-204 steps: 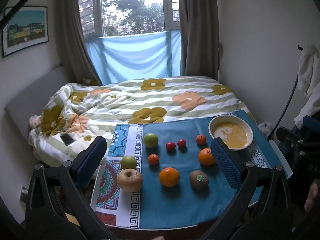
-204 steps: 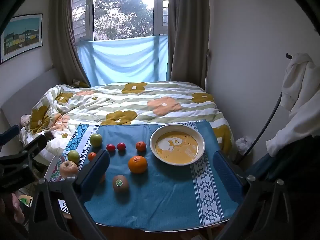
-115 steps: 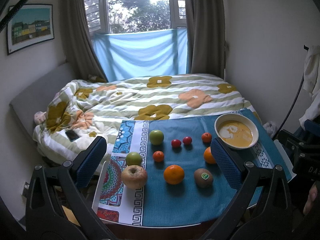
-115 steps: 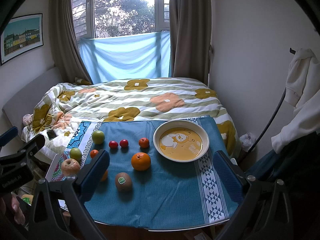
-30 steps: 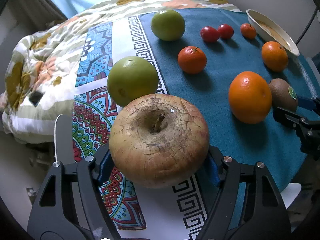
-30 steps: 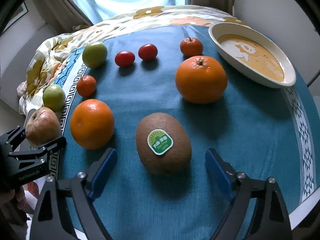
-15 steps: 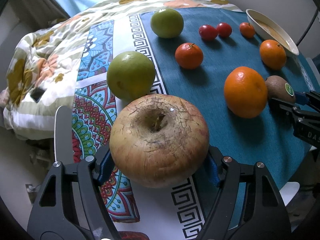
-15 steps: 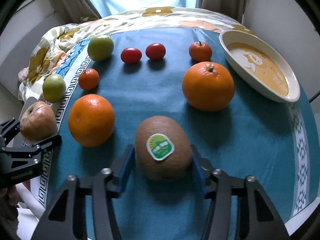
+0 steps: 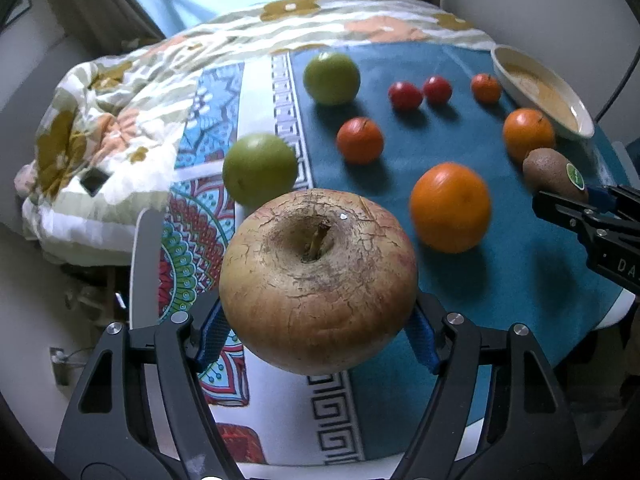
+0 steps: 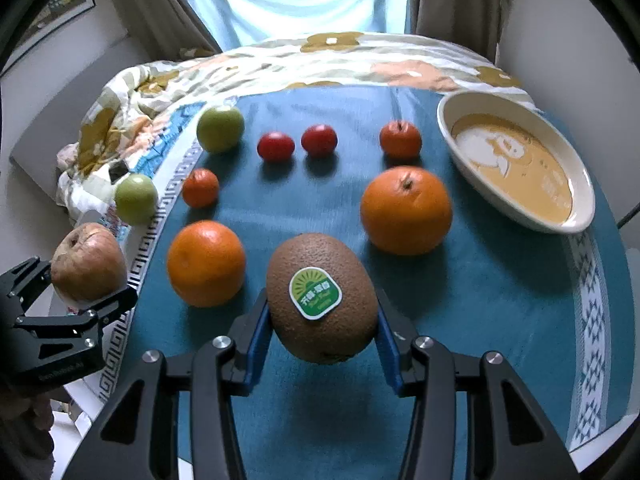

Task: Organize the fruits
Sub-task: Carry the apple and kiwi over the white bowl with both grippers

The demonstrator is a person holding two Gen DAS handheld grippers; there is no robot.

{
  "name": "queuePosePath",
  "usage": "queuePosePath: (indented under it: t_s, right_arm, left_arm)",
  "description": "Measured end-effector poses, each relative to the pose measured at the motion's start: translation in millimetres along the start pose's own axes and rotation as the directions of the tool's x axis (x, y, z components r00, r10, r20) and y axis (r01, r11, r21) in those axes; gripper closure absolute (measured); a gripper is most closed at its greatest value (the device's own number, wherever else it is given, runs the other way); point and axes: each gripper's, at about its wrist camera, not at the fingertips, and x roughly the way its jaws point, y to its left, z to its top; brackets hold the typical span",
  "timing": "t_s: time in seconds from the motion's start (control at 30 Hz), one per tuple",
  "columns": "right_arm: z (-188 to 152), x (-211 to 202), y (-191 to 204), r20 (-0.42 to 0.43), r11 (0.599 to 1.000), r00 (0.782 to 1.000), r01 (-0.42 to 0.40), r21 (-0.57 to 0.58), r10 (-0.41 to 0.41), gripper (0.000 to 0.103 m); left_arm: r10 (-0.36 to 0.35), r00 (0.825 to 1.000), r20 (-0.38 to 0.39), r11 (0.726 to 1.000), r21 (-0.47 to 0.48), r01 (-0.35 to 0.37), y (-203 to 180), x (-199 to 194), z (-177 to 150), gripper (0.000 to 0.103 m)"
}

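Note:
My left gripper (image 9: pixel 318 336) is shut on a wrinkled brown-red apple (image 9: pixel 318 296) and holds it above the patterned left end of the cloth. It also shows in the right wrist view (image 10: pixel 86 262). My right gripper (image 10: pixel 322 338) is shut on a brown kiwi (image 10: pixel 322 298) with a green sticker, lifted off the blue cloth. The kiwi also shows in the left wrist view (image 9: pixel 554 174). An empty yellow-and-white dish (image 10: pixel 520 160) sits at the right.
On the blue cloth (image 10: pixel 500 300) lie two oranges (image 10: pixel 206 262) (image 10: pixel 406 210), two green apples (image 10: pixel 220 128) (image 10: pixel 136 198), two small tangerines (image 10: pixel 200 188) (image 10: pixel 400 139) and two cherry tomatoes (image 10: pixel 276 146) (image 10: pixel 319 140). A bed with a flowered quilt (image 10: pixel 320 60) lies behind the table.
Both grippers came down from a high view to the table. The left one closed on the apple and the right one on the kiwi. Both fruits have now risen off the cloth.

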Motion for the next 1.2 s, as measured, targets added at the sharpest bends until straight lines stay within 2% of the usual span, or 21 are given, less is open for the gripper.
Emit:
queuePosePath:
  t_s: [0.43,0.67,0.97,1.2]
  right_arm:
    - [30.5,-61.7,-66.4,0.094,0.998,0.994,-0.047,-0.033,0.050,0.059]
    - [53.5,-85.6,-119.4,0.127,0.999,0.991,-0.024,-0.044,0.029,0.059]
    - [89.2,-89.3,-170.4,0.167,0.999,0.985,0.037,-0.004,-0.036,0.059]
    - [110.2,-76.2,-202.8,0.157,0.991,0.982,0.088,0.100,-0.104,0.059]
  left_arm:
    - [0.033,0.992,0.125,0.999,-0.017,-0.032,-65.4,-46.9,50.9,0.025]
    - [0.003,0.982,0.188,1.000,-0.005,-0.002,-112.9,-55.8,89.9,0.025]
    - [-0.079,0.976,0.203,0.992,0.108,0.057,-170.9,-25.3,150.6,0.025]
    - [-0.168,0.972,0.162,0.966,0.225,0.129,-212.3,18.2,196.2,0.025]
